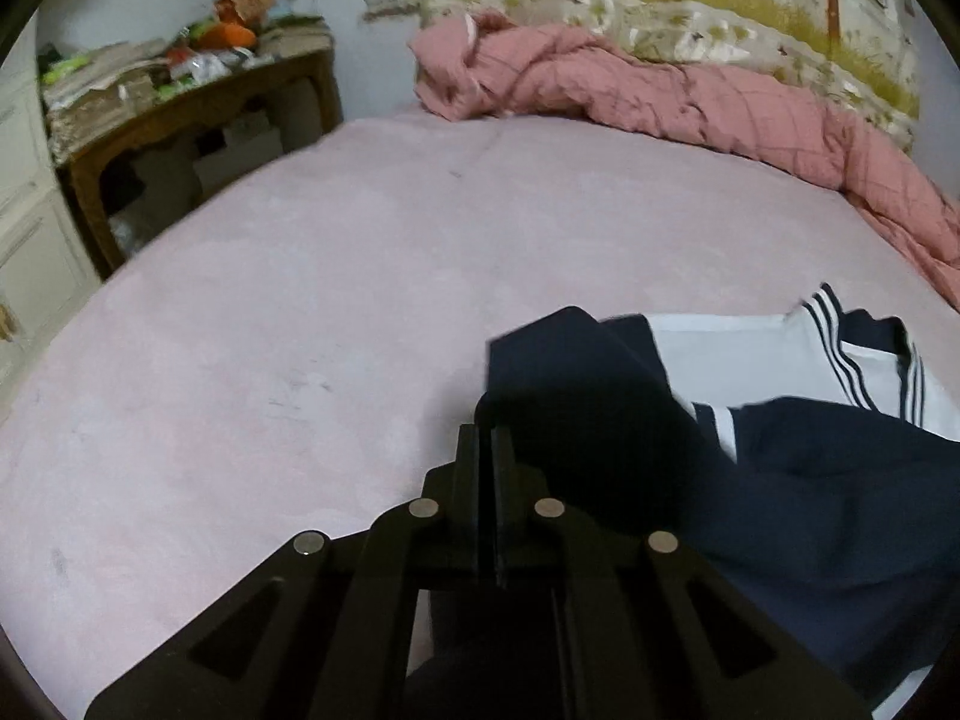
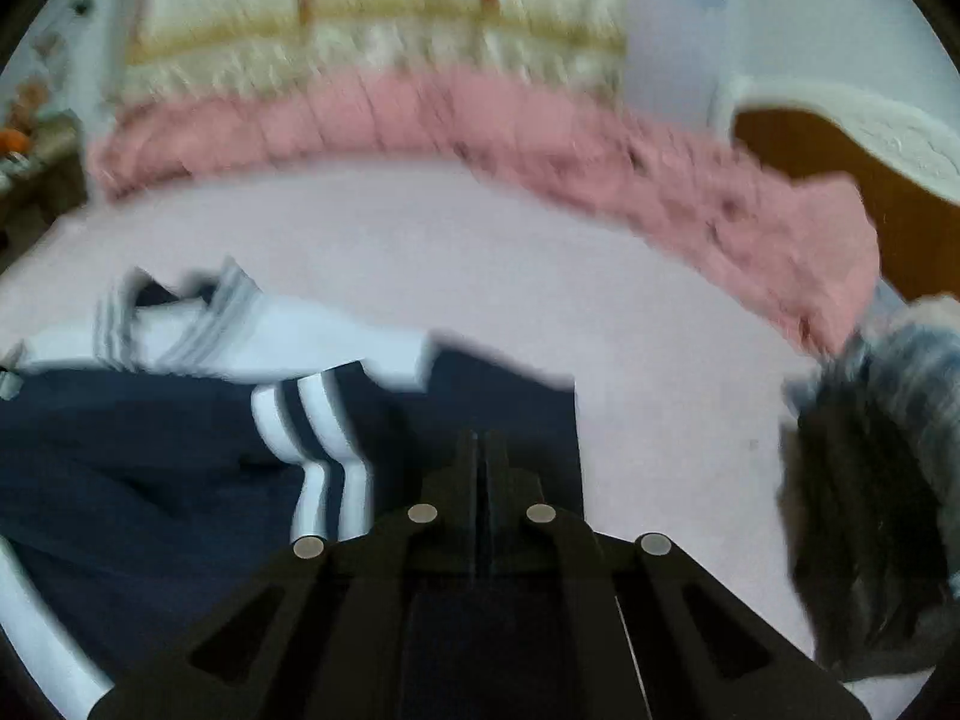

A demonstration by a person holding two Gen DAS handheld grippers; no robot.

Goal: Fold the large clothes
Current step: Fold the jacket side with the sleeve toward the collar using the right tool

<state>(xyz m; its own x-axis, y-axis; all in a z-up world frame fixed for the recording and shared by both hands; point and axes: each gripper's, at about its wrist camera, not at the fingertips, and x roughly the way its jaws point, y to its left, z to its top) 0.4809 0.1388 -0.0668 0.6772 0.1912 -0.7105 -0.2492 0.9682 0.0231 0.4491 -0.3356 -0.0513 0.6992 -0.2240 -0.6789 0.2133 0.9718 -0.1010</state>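
pink quilt [image 1: 690,102], cluttered wooden table [image 1: 192,102], pink bedsheet [image 1: 300,300]

Left gripper [image 1: 485,444]: you see matt black plastic, with dull silver metal pins at the joints.
Right gripper [image 2: 480,447]: same matt black plastic, same metal pins.
Garment [image 1: 810,492]: right of your left fingers, soft matt navy cloth with smooth white panels and stripes.
Bed sheet [image 1: 312,300]: ahead of your fingers, pale pink cloth, matt and slightly napped.
Quilt [image 1: 690,102]: far ahead, pink stitched cloth, crumpled.
Side table [image 1: 180,120]: far left, varnished brown wood.
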